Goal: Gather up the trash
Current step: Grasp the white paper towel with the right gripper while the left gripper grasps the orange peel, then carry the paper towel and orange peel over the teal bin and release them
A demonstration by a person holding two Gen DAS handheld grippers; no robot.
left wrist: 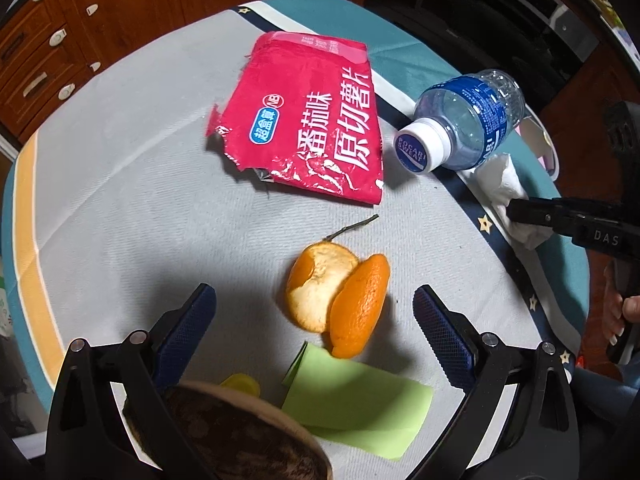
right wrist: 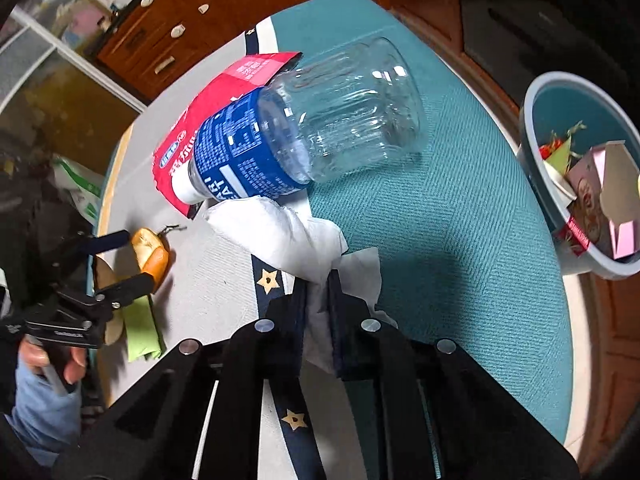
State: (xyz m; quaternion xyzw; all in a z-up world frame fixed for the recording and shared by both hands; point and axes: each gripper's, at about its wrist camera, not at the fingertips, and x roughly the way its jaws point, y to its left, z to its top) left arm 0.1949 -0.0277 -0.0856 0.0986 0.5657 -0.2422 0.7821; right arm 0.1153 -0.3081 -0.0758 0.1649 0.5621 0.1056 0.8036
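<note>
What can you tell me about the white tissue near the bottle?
The white tissue is soft, crumpled paper, lying on the tablecloth across its star-patterned dark stripe. Its far end touches the lying plastic bottle by the neck. Its near end is pinched between the closed fingers of the right gripper, with folds bulging out on both sides of them.

We see only part of the round brown thing at the bottom of the left wrist view: the left tool's frame and the picture's edge cut it off, and we cannot tell what it is. It also hides most of a small yellow thing. In the right wrist view, the bottle covers part of the red bag. The bin runs off the right edge.
</note>
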